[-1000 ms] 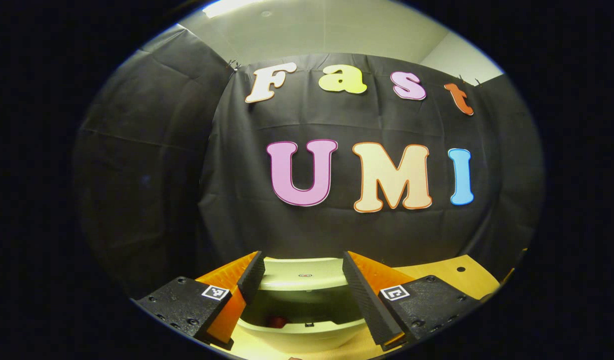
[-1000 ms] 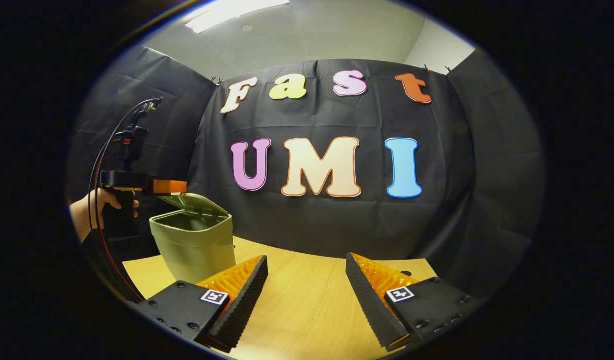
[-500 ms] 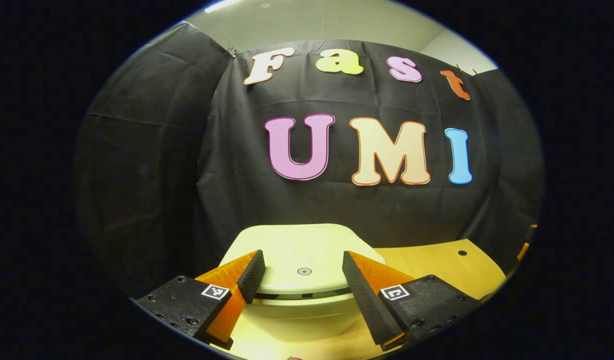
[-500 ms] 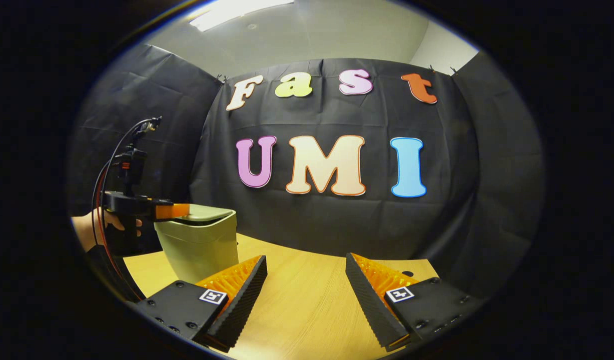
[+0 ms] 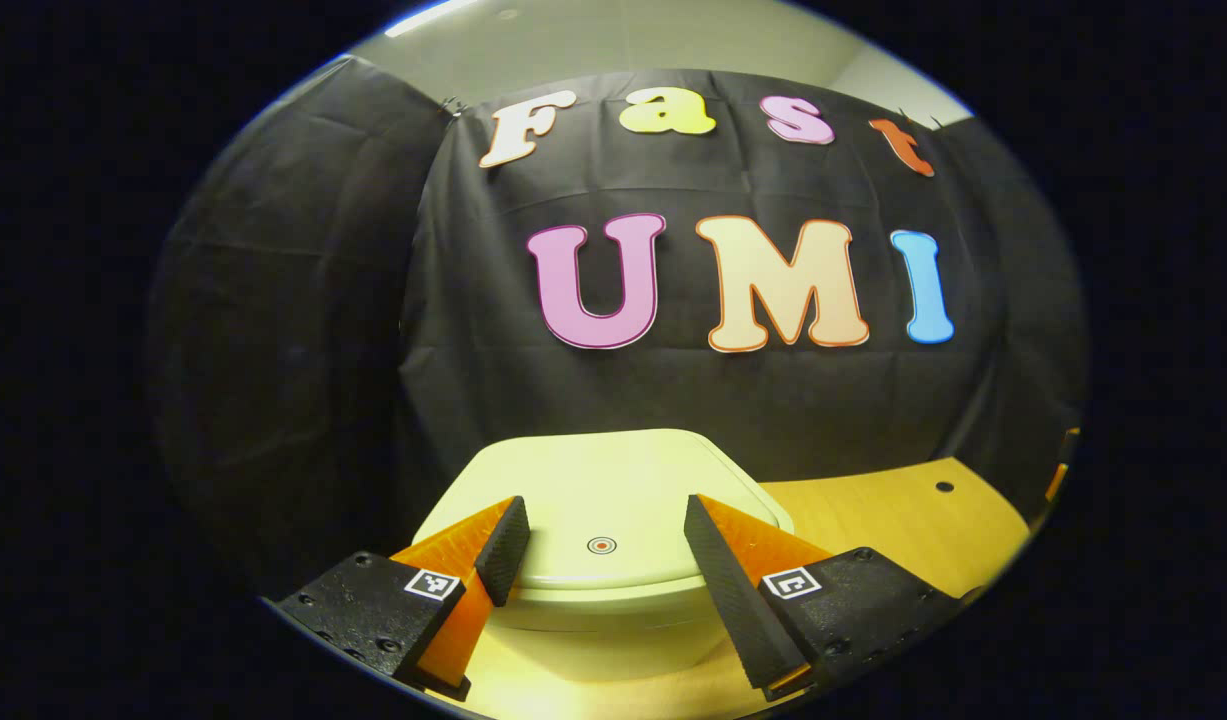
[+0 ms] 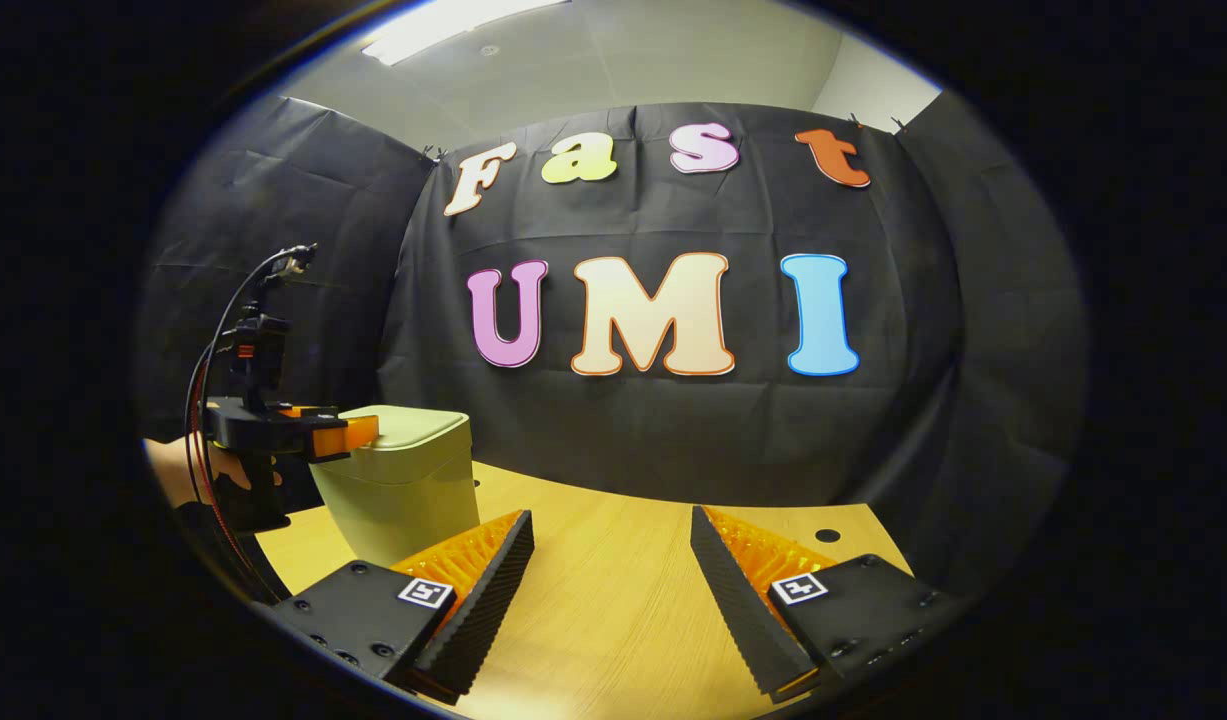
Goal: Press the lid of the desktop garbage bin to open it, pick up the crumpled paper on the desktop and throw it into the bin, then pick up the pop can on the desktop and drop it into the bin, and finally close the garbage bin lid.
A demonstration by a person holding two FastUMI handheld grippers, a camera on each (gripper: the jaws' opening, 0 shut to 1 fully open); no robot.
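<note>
Pressing down, the left tool (image 5: 601, 545), fingers spread, has brought the garbage bin lid (image 5: 613, 490) from raised to flat a second later. Task looks finished; right tool (image 6: 613, 570) hovers spread over the bench (image 6: 613, 600).

The garbage bin (image 6: 403, 490) is a small pale green plastic box with rounded corners, and it stands upright on the wooden tabletop (image 6: 613, 590), near the black cloth wall. Its lid (image 5: 603, 500) is down and lies flat on the body, with only a thin seam under its front edge. The lid is smooth and slightly domed, and it has a small round red mark (image 5: 600, 545) near its front edge.
</note>
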